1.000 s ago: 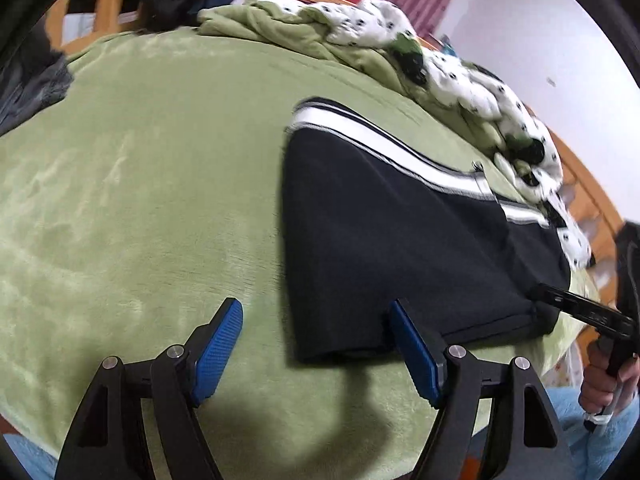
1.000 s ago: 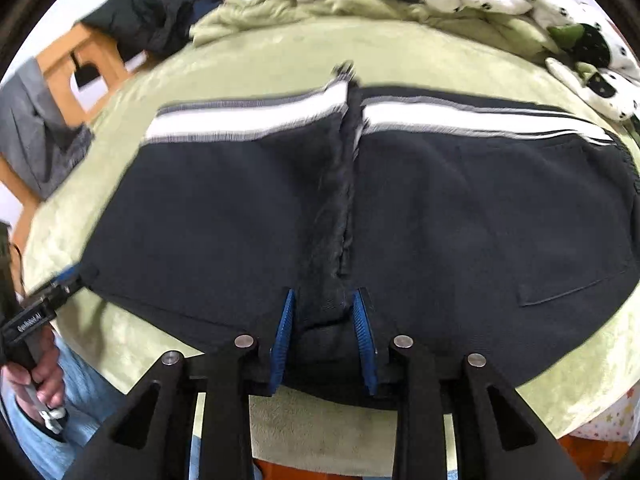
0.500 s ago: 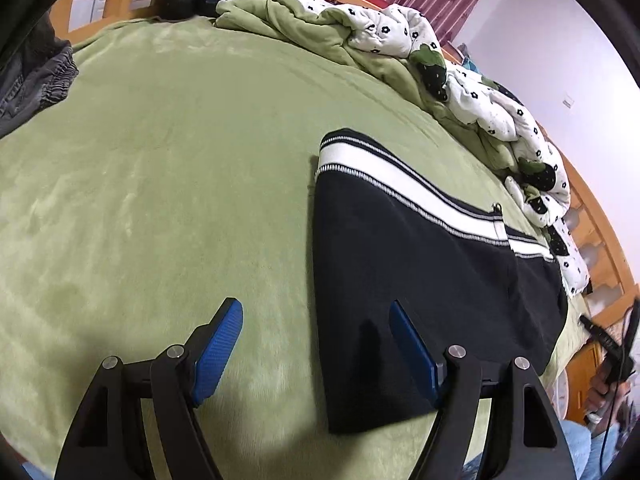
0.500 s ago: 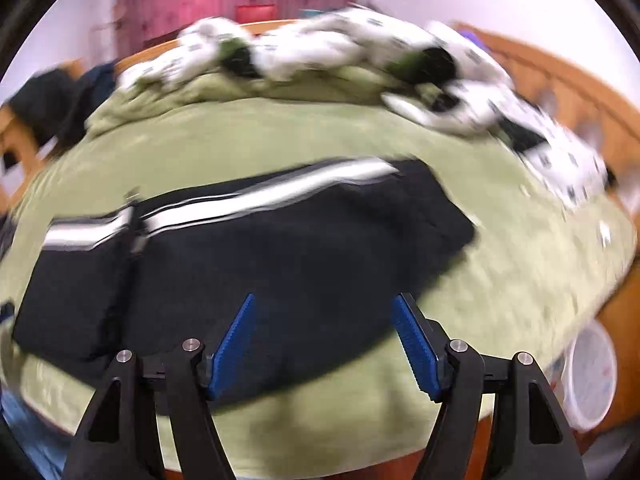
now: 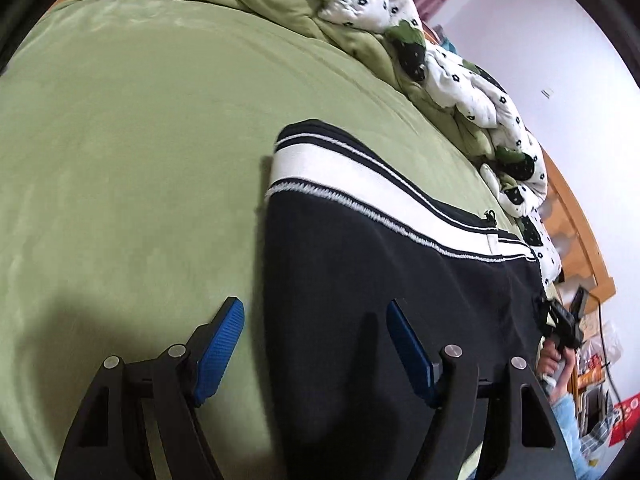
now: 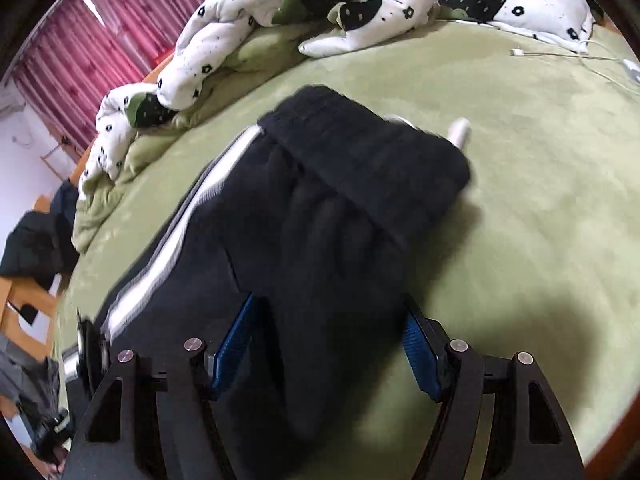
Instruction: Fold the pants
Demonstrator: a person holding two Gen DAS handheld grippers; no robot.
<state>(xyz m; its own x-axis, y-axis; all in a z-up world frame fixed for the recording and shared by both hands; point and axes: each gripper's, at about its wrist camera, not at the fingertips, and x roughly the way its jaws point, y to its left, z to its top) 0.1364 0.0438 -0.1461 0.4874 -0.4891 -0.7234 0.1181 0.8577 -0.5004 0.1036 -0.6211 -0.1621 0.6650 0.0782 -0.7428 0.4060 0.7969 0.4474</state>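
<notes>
**Visitor:** What is on the bed right now?

**Onlooker:** A pair of black pants (image 5: pixel 360 280) with a white side stripe (image 5: pixel 360 188) lies flat on the green bed cover (image 5: pixel 120 160), folded leg over leg into one long band. I judge it is laid out this way so it can be folded across its length next. A crumpled white flowered quilt (image 5: pixel 460 80) is heaped along the far side of the bed.

**Visitor:** And the two grippers?

**Onlooker:** The left gripper (image 5: pixel 316 348) hovers over one end of the band, its blue pads spread with the cloth's edge lying below and between them; the jaws are just closing a little and press on nothing. The right gripper (image 6: pixel 332 352) is spread wide over the waistband end (image 6: pixel 360 160), cloth between its pads but, as far as I can tell, not pinched. Each seems placed to take one end.

**Visitor:** How does that compare with a second ago?

**Onlooker:** Then the right gripper was pinching a ridge of fabric at the middle of the pants. It has let go and swung to the waistband end. The left has slid nearer its own end.
</notes>
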